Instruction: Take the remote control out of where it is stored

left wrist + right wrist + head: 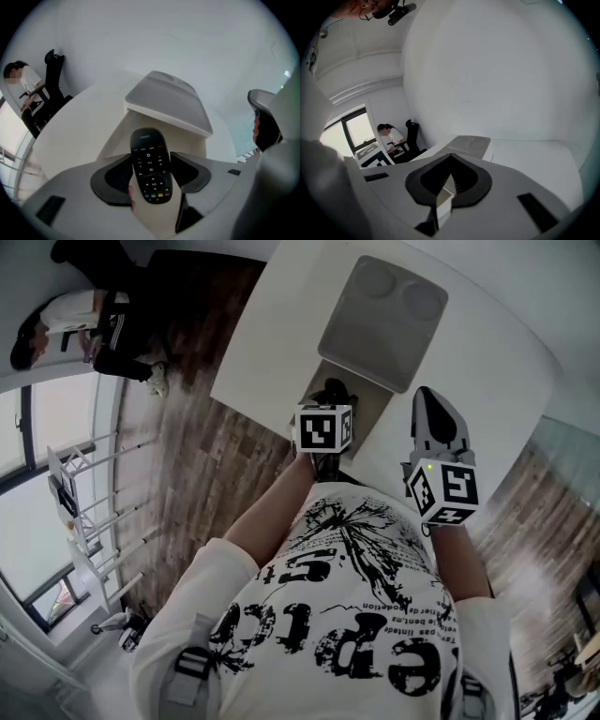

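Remote control lies lengthwise between the closing jaws of the left gripper, pads just beside its long edges.

**A:** Where is there room to pass?

**B:** To the right of the grey tray the surface lies bare. Only the right tongs are over it, jaws together.

**A:** And the open drawer?

**B:** Tight. The tray and the surface's edge overhang its far end. The left tongs fill the near end, jaws closing with the remote control between them. Only a bare strip of drawer floor stays free beyond the remote control.
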{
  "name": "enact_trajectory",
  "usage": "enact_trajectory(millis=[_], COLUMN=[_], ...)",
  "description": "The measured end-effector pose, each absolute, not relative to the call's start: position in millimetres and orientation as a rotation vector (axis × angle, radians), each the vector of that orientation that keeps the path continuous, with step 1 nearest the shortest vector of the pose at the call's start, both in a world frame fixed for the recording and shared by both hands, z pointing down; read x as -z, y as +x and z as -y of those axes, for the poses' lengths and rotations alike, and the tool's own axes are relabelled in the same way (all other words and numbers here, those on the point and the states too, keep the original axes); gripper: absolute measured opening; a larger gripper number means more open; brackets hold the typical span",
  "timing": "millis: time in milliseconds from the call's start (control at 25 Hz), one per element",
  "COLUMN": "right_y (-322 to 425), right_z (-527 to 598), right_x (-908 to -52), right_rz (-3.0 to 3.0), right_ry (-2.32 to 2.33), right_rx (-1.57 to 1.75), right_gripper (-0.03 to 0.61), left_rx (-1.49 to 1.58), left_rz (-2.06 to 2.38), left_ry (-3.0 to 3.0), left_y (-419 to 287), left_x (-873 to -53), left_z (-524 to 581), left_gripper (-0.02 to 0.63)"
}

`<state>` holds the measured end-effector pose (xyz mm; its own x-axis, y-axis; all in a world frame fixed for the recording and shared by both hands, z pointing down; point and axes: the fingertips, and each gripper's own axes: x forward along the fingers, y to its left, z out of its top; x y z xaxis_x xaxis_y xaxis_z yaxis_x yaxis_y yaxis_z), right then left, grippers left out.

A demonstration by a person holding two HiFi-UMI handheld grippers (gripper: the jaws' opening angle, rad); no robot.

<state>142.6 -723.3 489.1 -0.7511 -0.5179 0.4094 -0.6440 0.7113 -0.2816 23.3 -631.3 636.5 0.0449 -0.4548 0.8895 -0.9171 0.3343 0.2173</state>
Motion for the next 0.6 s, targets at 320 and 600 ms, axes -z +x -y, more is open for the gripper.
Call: enact_trajectory(millis=[320,600], right_y=[148.3,151.9], right_z=[697.1,684.1], right_x=[-461.9,-439.2], right_rz=[2.636,2.659], right_ry=[1.024,1.125], right_rx=[-0.538,-0.458], right_gripper=[0.000,0.000], left_rx=[-0.430,-0.397], left_rz=[1.687,1.782], left_ry=[1.468,1.694], left_y=[9.7,14.4], left_x=[-568.8,-519.1], left_z=[636.4,651.0], left_gripper=[0.244,0.239])
